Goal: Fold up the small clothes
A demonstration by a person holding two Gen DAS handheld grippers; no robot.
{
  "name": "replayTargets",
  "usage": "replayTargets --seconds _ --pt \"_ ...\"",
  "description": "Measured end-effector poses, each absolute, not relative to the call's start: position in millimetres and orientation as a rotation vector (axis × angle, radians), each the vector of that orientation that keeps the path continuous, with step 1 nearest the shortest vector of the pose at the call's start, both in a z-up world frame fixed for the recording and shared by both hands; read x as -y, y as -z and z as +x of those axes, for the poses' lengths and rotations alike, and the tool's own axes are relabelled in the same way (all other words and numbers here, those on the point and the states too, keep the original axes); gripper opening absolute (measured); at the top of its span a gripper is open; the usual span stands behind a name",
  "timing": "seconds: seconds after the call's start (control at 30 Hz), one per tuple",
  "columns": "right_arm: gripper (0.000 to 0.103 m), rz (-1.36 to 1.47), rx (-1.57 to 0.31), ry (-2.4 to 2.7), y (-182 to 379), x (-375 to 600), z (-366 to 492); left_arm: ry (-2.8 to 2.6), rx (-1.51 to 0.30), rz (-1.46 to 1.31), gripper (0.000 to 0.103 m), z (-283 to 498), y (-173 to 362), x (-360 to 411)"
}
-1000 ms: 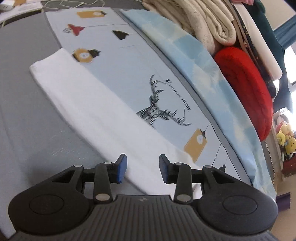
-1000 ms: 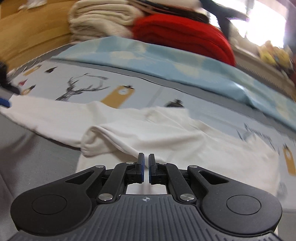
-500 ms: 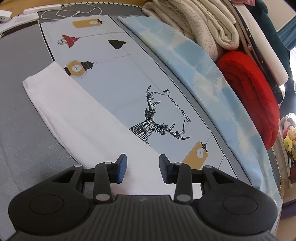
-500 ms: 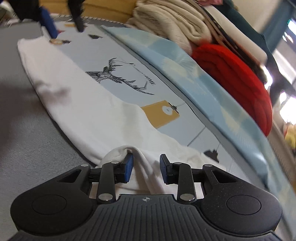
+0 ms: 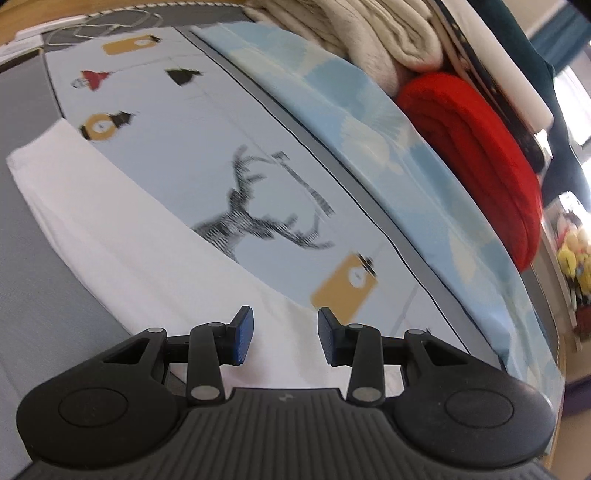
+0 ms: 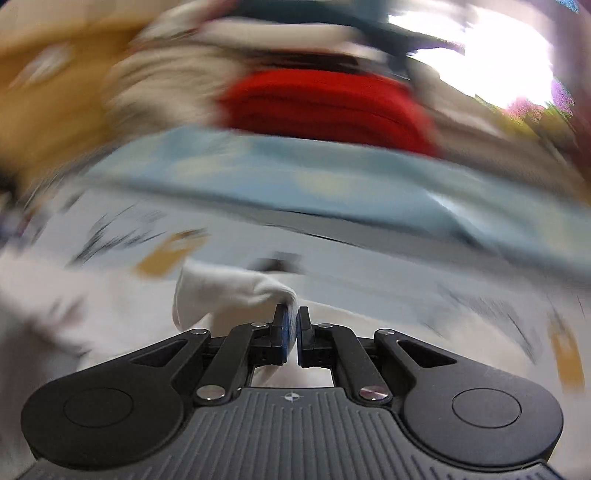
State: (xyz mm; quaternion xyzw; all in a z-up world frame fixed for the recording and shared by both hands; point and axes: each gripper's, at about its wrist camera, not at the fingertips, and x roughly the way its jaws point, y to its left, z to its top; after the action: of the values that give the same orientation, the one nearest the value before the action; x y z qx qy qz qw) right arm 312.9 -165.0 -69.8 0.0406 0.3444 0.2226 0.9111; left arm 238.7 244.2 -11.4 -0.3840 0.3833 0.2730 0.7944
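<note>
A white garment (image 5: 122, 225) lies folded into a long strip across the grey bed surface and the printed pale-blue sheet. My left gripper (image 5: 282, 338) is open and empty, its fingers hovering over the garment's near part. In the right wrist view, which is heavily motion-blurred, my right gripper (image 6: 293, 328) is shut on a lifted fold of the white garment (image 6: 229, 291), which bunches up in front of the fingers.
A printed sheet with a deer (image 5: 255, 221) and lantern motifs lies under the garment. A light-blue quilt (image 5: 388, 147), a red folded blanket (image 5: 476, 147) and cream blankets (image 5: 376, 40) are piled beyond. White cables (image 5: 96, 29) lie at the far left.
The right gripper was shut, opened around a fold of the garment, and has now shut on it and lifted it while swinging fast. The left gripper stayed open and drifted slightly.
</note>
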Motion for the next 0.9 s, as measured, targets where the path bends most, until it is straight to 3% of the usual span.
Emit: replayTargets --seconds 0.17,0.37,0.77,0.9 --pt "0.004 0.406 -0.807 -0.078 128.6 360.5 331.7 -0.527 -0.855 -0.778 0.042 252.5 16.0 -205.1" --pt "0.003 0.596 -0.773 0.473 188.4 545.3 295.4 -0.517 -0.882 -0.712 0.042 259.4 20.8 -181.0" --pt "0.003 0.712 -0.603 0.815 205.7 645.1 253.6 -0.48 -0.917 -0.647 0.042 269.0 23.4 -164.7" --pt "0.01 0.68 -0.604 0.85 203.0 647.0 254.7 -0.422 -0.943 -0.642 0.042 272.5 25.4 -163.0"
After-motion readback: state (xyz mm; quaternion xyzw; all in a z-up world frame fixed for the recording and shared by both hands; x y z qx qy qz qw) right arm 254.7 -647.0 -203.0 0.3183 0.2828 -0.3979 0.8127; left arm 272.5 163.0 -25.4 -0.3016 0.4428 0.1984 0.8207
